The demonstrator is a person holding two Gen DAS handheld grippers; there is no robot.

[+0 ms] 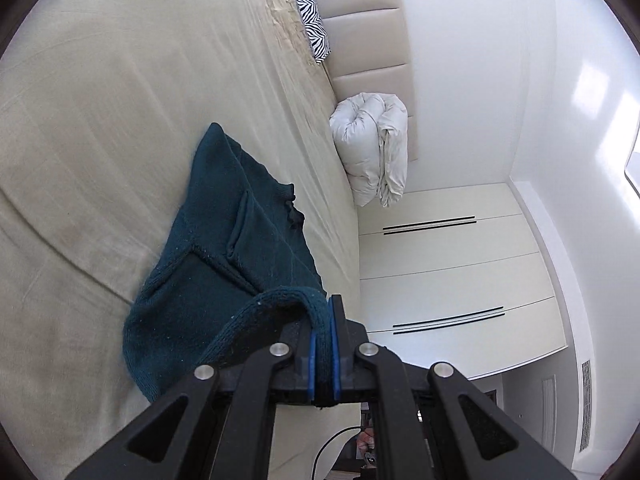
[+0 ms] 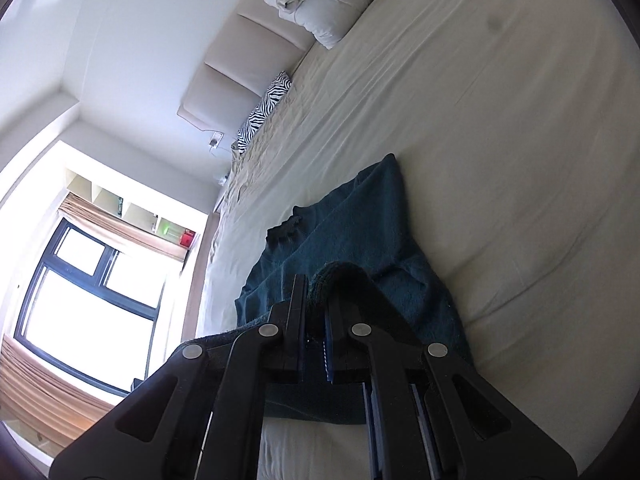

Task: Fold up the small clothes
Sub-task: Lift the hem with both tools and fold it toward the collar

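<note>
While both grippers (left [image 1: 325, 322], right [image 2: 316, 300]) clamp the teal knit [image 1: 224, 248], beige bed [image 1: 120, 120], white wardrobe [image 1: 460, 260].

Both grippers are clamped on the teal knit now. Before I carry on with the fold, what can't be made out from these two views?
- Left wrist view: the teal knit garment's near edge, hidden behind the left gripper.
- Right wrist view: the garment's near part, covered by the right gripper; how much cloth sits between the pads is unclear.
- Right wrist view: outside the window, blown out by glare.
- Both views: the bed's full extent, cut off by the fisheye edge.
</note>
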